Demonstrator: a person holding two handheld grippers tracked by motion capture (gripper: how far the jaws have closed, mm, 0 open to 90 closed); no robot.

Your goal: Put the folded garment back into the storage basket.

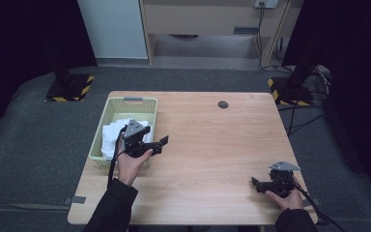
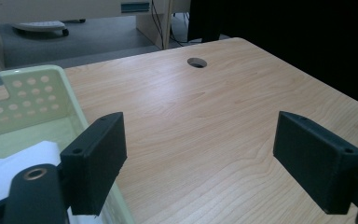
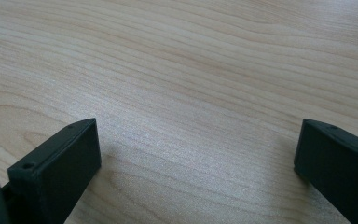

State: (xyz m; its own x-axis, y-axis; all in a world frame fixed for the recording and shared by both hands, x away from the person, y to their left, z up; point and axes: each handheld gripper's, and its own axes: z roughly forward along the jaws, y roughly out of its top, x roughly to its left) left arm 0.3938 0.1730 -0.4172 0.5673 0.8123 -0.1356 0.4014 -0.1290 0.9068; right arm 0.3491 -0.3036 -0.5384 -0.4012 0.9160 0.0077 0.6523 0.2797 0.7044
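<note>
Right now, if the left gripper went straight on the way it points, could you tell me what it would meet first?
Probably nothing soon: the left gripper, jaws open, points across bare table, beside the basket. Depth is uncertain.

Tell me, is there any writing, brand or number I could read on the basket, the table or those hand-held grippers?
No readable text anywhere.
Basket: plain pale green, no label.
Left gripper and right gripper: black, no visible brand.
Table: bare wood grain.
Yellow-black hazard stripes on the stand bases are a pattern, not words.
</note>
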